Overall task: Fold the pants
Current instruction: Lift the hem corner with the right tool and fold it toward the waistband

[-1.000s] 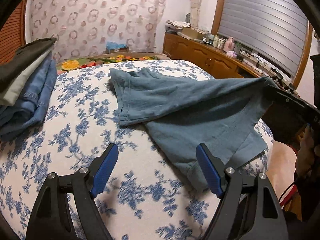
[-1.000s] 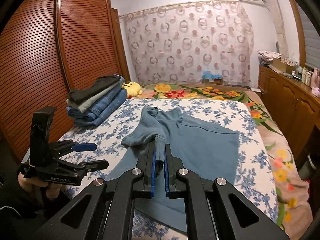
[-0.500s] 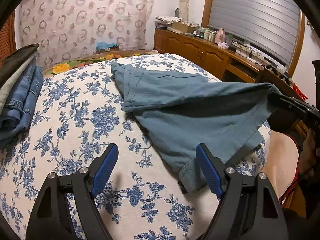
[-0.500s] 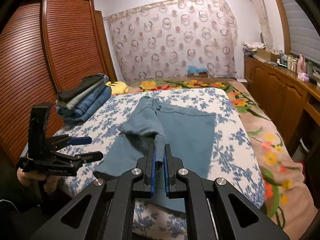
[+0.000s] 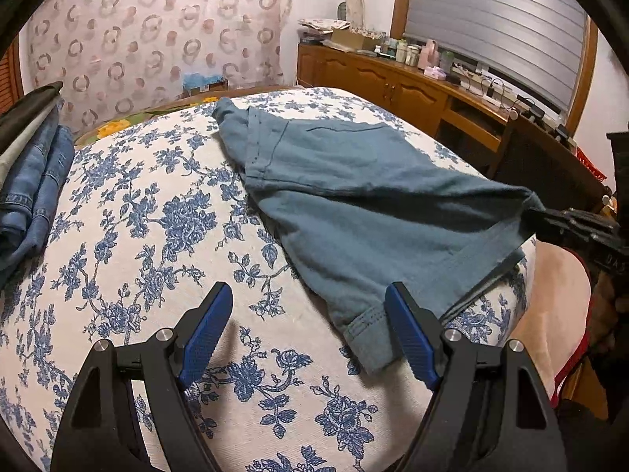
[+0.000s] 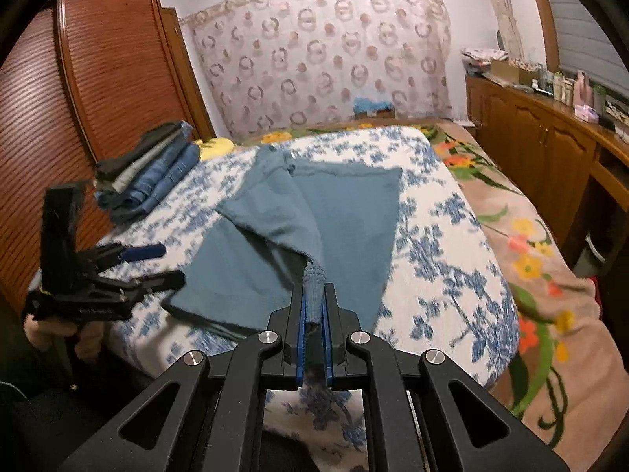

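A pair of teal-blue cotton pants (image 6: 314,212) lies spread across the middle of the bed (image 5: 129,236), which is covered by a white sheet with blue flowers; the waistband end points toward the far edge of the bed, by the curtain with ring patterns (image 6: 322,59); one leg is lifted off the sheet near the bed's near edge, its bunched hem clenched between the blue pads of the right claw (image 6: 314,310); the other leg lies flat, its hem close to the near edge; the left claw (image 5: 306,326) is released, its blue-padded fingers (image 5: 204,334) spread wide above the sheet with nothing between them; a stack of folded jeans and dark garments (image 6: 145,173) sits at the bed's far left corner.
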Motion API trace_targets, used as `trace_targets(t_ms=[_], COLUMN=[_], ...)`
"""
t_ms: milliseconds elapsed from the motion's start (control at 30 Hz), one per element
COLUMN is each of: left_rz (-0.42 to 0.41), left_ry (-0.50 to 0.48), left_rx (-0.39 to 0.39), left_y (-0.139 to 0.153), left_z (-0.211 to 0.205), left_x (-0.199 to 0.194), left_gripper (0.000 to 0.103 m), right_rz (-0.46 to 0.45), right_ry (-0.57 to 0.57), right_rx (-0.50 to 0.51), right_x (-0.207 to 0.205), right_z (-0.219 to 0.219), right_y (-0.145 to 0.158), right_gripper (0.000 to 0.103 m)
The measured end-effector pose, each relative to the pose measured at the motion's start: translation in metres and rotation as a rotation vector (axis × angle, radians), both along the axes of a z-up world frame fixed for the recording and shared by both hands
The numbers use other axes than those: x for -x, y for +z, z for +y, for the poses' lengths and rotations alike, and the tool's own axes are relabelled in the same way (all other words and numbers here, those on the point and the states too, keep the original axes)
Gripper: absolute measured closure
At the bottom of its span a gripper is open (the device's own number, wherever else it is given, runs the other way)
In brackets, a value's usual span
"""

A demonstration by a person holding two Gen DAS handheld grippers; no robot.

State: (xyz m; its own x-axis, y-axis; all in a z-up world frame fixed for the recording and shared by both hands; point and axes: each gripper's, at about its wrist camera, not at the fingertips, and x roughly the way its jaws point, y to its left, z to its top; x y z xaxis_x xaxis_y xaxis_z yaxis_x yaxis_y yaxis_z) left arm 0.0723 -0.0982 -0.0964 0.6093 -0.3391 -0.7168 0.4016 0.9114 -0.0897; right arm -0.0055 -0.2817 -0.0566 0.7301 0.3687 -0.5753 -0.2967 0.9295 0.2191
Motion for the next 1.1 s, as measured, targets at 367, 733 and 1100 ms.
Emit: trace_targets(t_ms=[367,733,1100], left_rz=[0.016,0.013,0.026], left_ry=[0.004,0.010,0.006], left_rx=[0.008,0.018,0.024], left_y=[-0.006,-0.009,-0.013], left_z=[0.003,0.007,0.008], left_x=[-0.003,-0.005,-0.004], left_gripper=[0.022,0.022,0.022], right_rz=[0.048,0.084,0.089], right_ry=[-0.006,0.011,-0.026], right_rx=[0.018,0.002,0.053], right_x=[0.008,0.012,0.006], right_z=[-0.001,-0.002,-0.002], right_y=[-0.003,0.002,-0.012], right_gripper=[0.096,0.096,0.094])
